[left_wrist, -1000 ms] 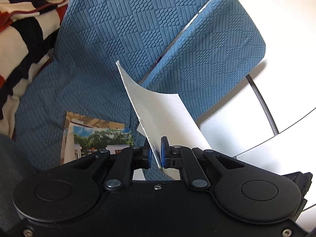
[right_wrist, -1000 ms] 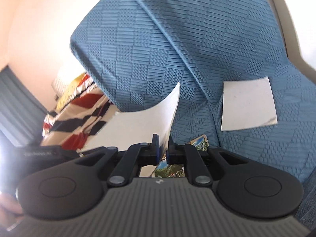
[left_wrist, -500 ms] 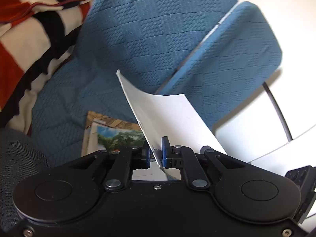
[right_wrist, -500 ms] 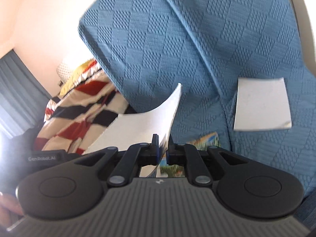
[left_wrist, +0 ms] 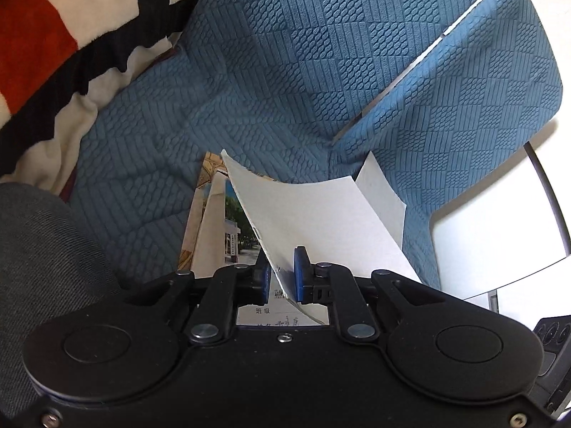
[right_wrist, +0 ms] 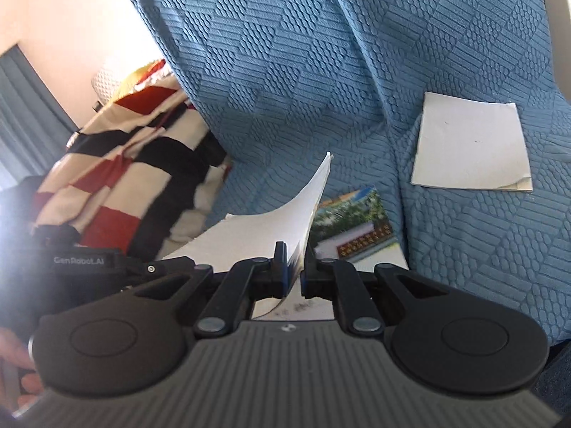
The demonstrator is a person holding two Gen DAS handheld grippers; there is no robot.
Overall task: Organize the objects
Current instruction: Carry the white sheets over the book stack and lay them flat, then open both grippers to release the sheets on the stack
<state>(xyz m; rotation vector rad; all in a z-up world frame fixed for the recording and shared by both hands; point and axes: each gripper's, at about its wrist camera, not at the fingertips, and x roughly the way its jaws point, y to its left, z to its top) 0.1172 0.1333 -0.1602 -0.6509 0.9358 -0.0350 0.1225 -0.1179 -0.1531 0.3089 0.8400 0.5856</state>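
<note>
White booklet (left_wrist: 321,221) pinched between left gripper (left_wrist: 282,278) and right gripper (right_wrist: 292,267), above photo booklets (right_wrist: 353,228); not yet stacked.

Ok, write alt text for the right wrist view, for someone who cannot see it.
The right tool pinches the edge of a bowed white booklet above a blue textured sofa cover. A photo-covered booklet lies on the seat just beyond, another white booklet rests further right, and a red, black and cream striped blanket lies left.
</note>
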